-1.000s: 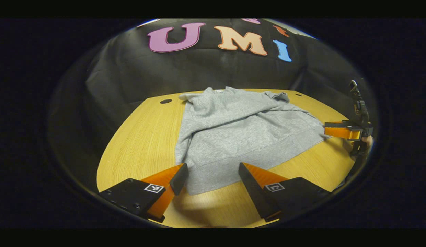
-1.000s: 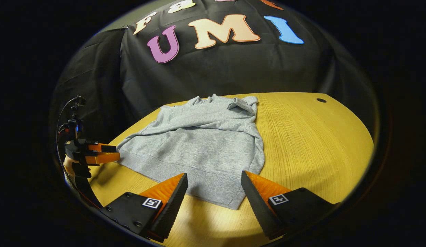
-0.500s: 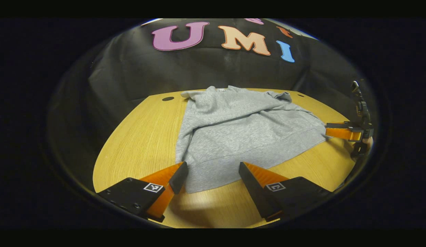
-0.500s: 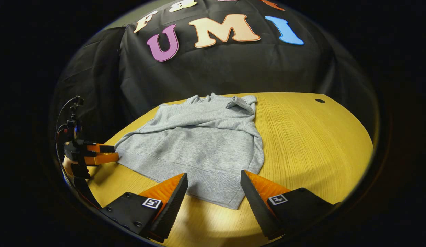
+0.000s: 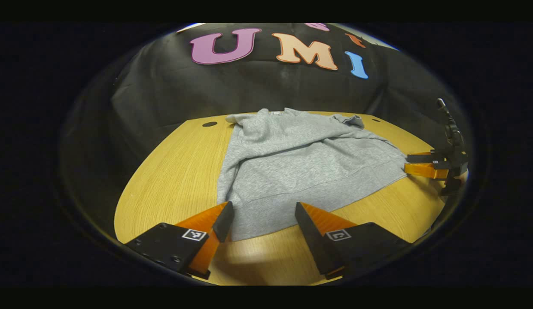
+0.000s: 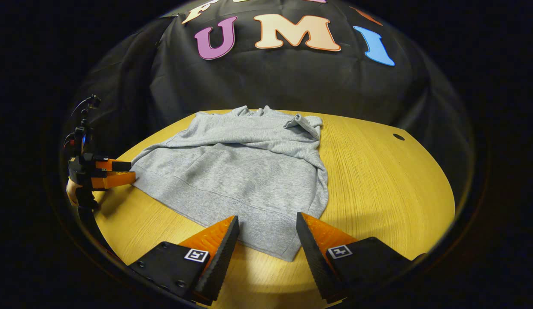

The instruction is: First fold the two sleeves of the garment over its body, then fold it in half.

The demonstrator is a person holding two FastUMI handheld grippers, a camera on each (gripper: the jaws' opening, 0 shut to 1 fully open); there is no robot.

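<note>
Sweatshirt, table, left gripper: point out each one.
sweatshirt [image 6: 245,171]: right gripper view, middle of its body.
table [image 6: 386,180]: right gripper view, bare top beside the sweatshirt.
left gripper [image 5: 261,216]: left gripper view, midway between fingertips.

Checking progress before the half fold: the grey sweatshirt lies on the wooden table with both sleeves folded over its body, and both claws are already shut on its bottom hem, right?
Not quite. Both claws are open, not shut on the hem. The left gripper view shows the left claw spread over a hem corner of the grey sweatshirt; the right gripper view shows the right claw likewise. It lies on the wooden table, sleeves folded over.
</note>
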